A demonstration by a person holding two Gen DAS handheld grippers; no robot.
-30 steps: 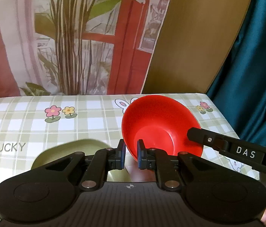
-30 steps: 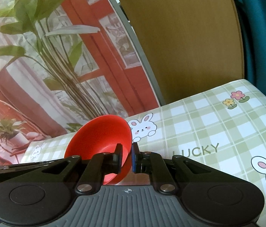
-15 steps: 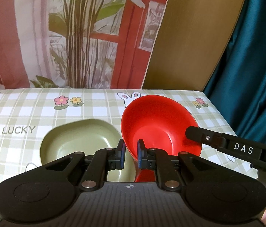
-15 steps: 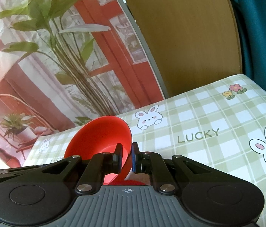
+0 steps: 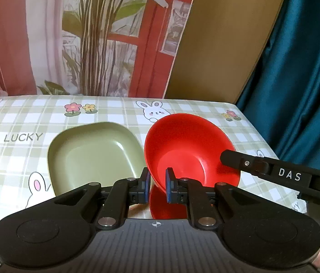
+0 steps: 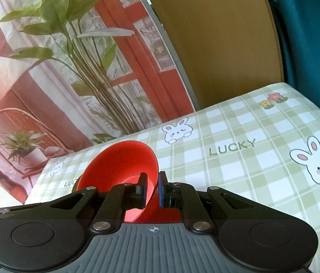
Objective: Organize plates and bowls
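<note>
Nearest the left wrist camera, the left gripper pinches the near rim of the red bowl, and the right gripper pinches the rim on the bowl's opposite side, at about 3 o'clock in the left view, so both carry it tilted above the table. Over the last second the green plate has come from almost hidden under the left gripper to fully in view at 10 o'clock, just beside the bowl. That suggests the bowl is being brought toward it, probably for stacking, though it is not yet set down. Beyond lie only the checked tablecloth, then the printed backdrop and teal curtain; nothing blocks the way.
</note>
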